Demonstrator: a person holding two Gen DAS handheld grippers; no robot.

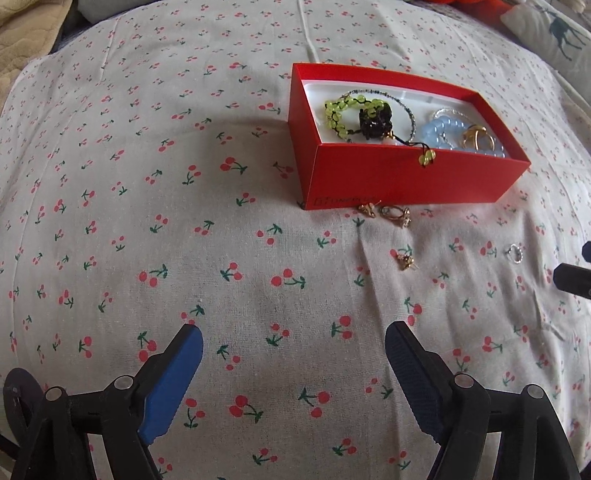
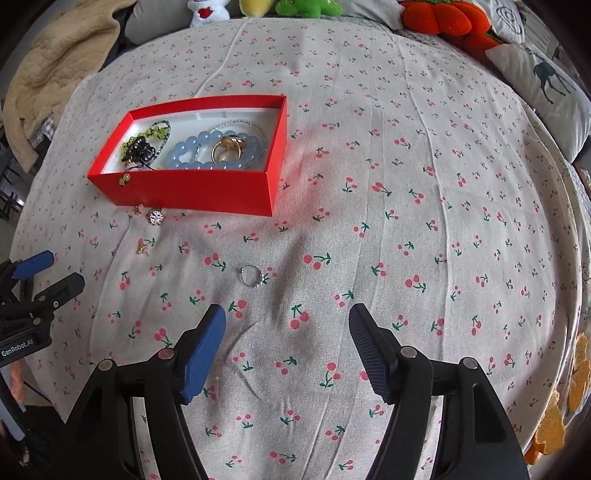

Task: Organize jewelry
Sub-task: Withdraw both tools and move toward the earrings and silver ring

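A red box (image 1: 406, 181) (image 2: 192, 194) stands open on the cherry-print cloth. It holds a green bead bracelet (image 1: 334, 110), a blue bead bracelet (image 2: 192, 155), gold rings (image 2: 229, 147) and a black piece (image 1: 375, 118). A green bead end (image 1: 426, 158) hangs over its front wall. Small gold pieces (image 1: 397, 215) (image 2: 155, 216) lie just in front of the box, and a gold stud (image 1: 406, 261) (image 2: 143, 248) lies nearer. A silver ring (image 1: 514, 253) (image 2: 253, 277) lies just beyond my right gripper (image 2: 287, 312), which is open and empty. My left gripper (image 1: 293, 332) (image 2: 48, 273) is open over bare cloth.
Plush toys (image 2: 295, 7) and an orange plush pumpkin (image 2: 439, 16) line the far edge. A deer-print pillow (image 2: 550, 92) lies at the far right and a beige blanket (image 2: 55, 62) at the far left. Orange pieces (image 2: 569, 398) sit at the right edge.
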